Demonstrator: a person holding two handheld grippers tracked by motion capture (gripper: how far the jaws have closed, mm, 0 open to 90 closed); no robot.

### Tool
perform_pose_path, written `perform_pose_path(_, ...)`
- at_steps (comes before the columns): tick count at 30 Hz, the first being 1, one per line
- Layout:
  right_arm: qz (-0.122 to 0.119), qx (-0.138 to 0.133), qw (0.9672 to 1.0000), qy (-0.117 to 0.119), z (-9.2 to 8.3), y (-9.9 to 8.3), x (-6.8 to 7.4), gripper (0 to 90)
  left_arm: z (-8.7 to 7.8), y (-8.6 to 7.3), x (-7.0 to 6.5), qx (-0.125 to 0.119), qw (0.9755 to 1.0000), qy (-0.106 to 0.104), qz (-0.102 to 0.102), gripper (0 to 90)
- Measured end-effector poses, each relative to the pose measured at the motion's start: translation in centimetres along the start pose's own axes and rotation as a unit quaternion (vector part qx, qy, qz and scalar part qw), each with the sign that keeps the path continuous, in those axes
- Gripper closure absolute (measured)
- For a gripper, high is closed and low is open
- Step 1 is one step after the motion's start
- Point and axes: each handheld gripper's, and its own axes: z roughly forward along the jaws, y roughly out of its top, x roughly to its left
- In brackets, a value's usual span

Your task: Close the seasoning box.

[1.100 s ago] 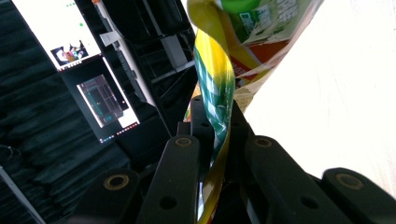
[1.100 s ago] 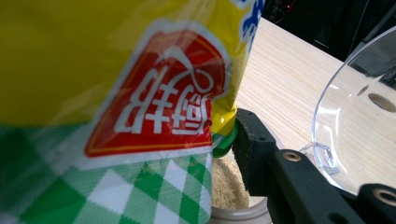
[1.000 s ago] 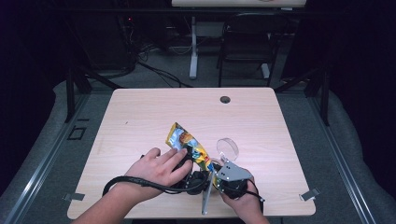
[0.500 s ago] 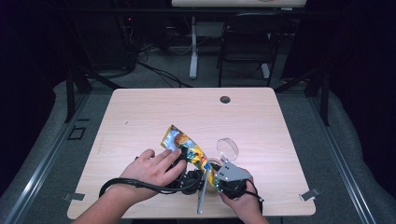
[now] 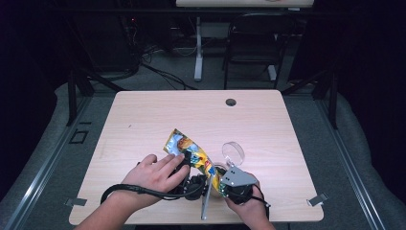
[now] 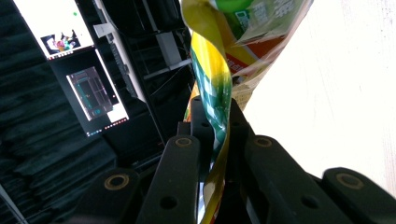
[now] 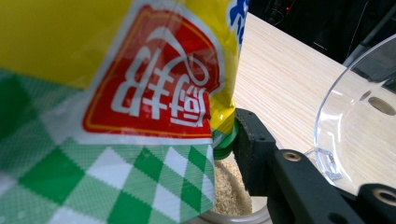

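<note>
A yellow snack bag [image 5: 190, 149] with green checks and a red logo hangs tilted above the table's front edge, between my two hands. My left gripper [image 5: 194, 182] is shut on the bag's twisted edge [image 6: 215, 93], pinched between both jaws [image 6: 215, 114]. My right gripper [image 5: 224, 184] is shut on the bag's lower corner [image 7: 140, 93]; one black jaw shows beside it and the bag hides the other. Just below that corner stands a small round jar [image 7: 231, 198] of beige granules, its clear hinged lid [image 5: 233, 152] standing open.
The light wooden table [image 5: 143, 120] has a dark cable hole [image 5: 231, 102] near its far edge. A black cable [image 5: 119, 191] loops round the left wrist. A chair [image 5: 253, 43] and desk legs stand on the dark floor beyond.
</note>
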Motion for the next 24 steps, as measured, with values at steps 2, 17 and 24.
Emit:
perform_pose_path(2,-0.001,0.000,1.0000,0.000,0.00,0.02,0.01,71.2,-0.02,-0.02,0.02,0.000,1.0000,0.000,0.000,86.8)
perform_pose_path(17,0.001,-0.001,1.0000,0.000,0.08,0.06,0.04,71.1,-0.38,0.64,0.38,0.003,0.9998,0.011,0.019,87.4)
perform_pose_path(24,0.002,-0.001,1.0000,0.002,0.08,0.04,0.02,71.1,-0.32,0.57,0.40,0.003,0.9999,0.007,0.016,87.4)
